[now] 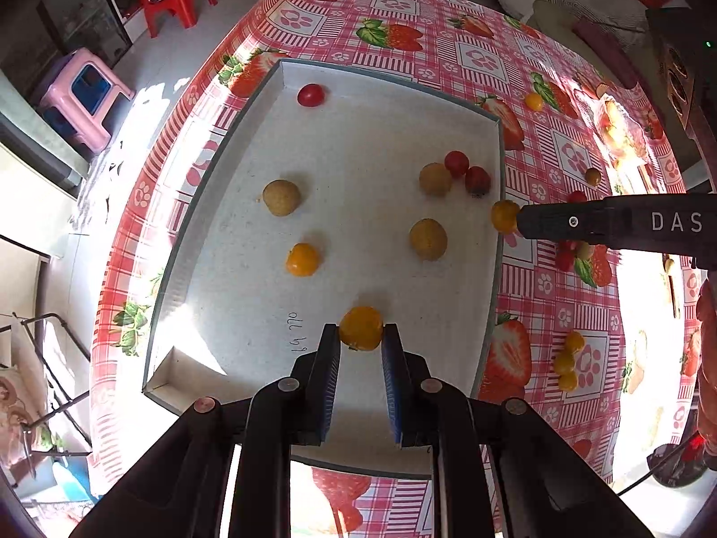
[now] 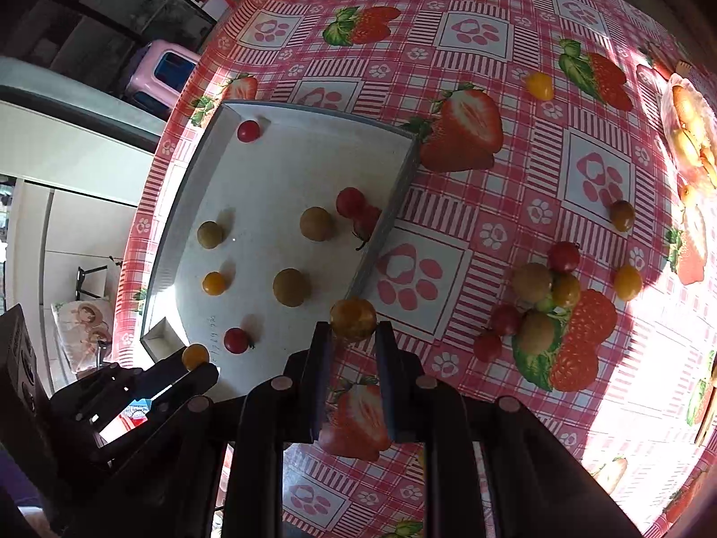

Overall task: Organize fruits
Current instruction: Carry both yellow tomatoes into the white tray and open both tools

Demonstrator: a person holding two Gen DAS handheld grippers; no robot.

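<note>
Left wrist view: the left gripper (image 1: 360,340) pinches a yellow cherry tomato (image 1: 361,328) between its blue pads, poised above the near end of the white tray (image 1: 269,103), presumably to set it down there with the rest. Inside the tray lie a red tomato (image 1: 311,95) near the far wall, several tan round fruits and another orange one. The right gripper (image 1: 515,222) reaches in over the tray's right wall, clamped on an orange tomato (image 1: 504,215) so it can clear the rim before release

Right wrist view: the right gripper's fingers are closed on that orange tomato (image 2: 353,319), which sits just outside the tray's (image 2: 385,224) right wall. Well to the right of the tray, a loose cluster of fruit (image 2: 537,305) waits on the strawberry tablecloth (image 2: 470,36), with a few strays farther out; judging by this, sorting is roughly half done
</note>
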